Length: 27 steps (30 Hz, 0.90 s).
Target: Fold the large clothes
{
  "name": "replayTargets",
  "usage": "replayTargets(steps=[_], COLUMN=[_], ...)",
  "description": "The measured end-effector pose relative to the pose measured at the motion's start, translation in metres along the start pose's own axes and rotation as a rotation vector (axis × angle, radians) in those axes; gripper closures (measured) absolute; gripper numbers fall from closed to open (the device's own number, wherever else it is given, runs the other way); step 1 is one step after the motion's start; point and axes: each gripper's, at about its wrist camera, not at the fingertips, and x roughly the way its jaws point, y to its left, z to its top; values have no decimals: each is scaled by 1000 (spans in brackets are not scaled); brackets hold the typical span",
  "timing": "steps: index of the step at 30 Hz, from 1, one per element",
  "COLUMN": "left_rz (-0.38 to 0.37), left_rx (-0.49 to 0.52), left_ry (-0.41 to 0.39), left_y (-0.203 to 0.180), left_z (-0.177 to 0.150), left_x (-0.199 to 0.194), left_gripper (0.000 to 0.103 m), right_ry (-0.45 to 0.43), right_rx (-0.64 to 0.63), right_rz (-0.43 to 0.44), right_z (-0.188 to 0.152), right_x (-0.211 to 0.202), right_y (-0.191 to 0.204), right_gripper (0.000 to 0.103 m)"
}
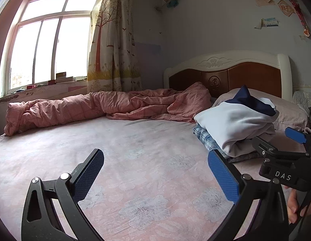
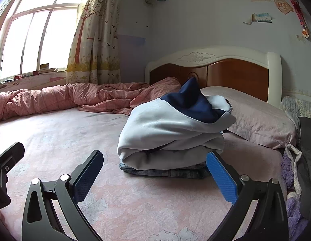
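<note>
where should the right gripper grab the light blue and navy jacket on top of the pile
Grip the light blue and navy jacket at the rounded folded roll along its near lower edge, coming in low from the front with the open right gripper. That roll bulges out past the grey garment under it, so the fingers can probably close around it without catching the lower layers.

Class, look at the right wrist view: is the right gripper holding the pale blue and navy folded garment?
No. The right gripper is open, its fingers apart and empty, just before the pale blue and navy folded garment on the bed sheet.

Three folded garments [image 2: 171,132], one pillow [image 2: 255,116], one quilt [image 2: 75,96].
</note>
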Motion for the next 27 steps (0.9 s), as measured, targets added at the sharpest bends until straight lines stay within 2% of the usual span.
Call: replayTargets(steps=[27], left_rz=[-16], left_rx=[15], left_ry=[42], left_y=[-7], left_z=[0], left_x=[8], left_gripper=[0], right_ry=[10], right_rx=[19], right_rz=[-20], right_z=[-1], right_x=[-4], right_y=[1], right_gripper=[0])
